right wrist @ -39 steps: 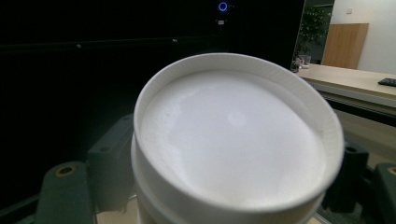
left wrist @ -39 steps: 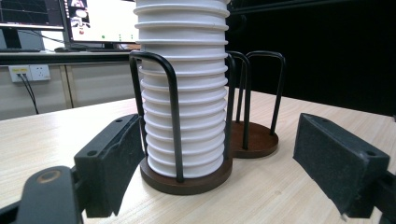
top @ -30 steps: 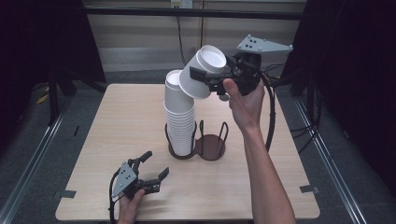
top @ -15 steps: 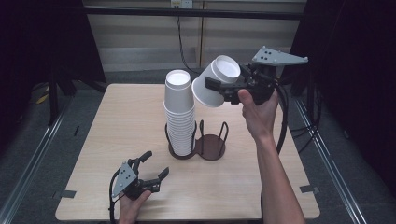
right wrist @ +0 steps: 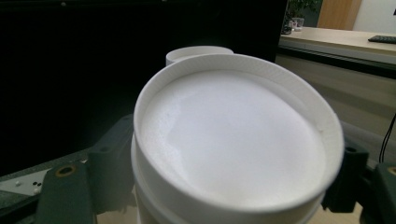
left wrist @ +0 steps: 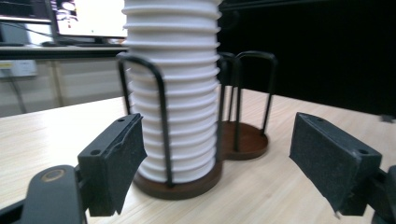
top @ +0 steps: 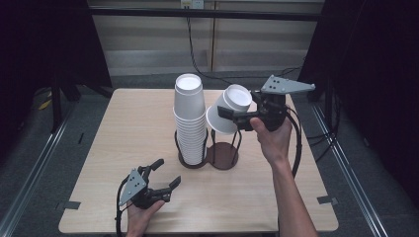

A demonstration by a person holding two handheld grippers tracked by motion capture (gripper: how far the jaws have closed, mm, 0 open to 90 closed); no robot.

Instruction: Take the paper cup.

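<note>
Right gripper [top: 228, 118]: jaws clamped on the sides of a white paper cup [top: 228, 111], held tilted, base toward the camera, in the air just right of the tall cup stack [top: 190, 121] and above the empty wire holder [top: 223, 154].

Held cup: judged very light, thin-walled and easily crushed; smooth sides likely to slip under a loose pinch. Best taken across the body near the stiffer base or under the rolled rim, with gentle pressure.

Cup stack: upside-down cups nested in the left ring of the dark twin stand, mid-table.

Empty holder: right ring, touching the stack's base, bare brown disc with wire loops.

Left gripper [top: 162, 174]: jaws spread in both views, nothing between them, resting low at the near left of the table [top: 296, 207], pointed at the stack.
</note>
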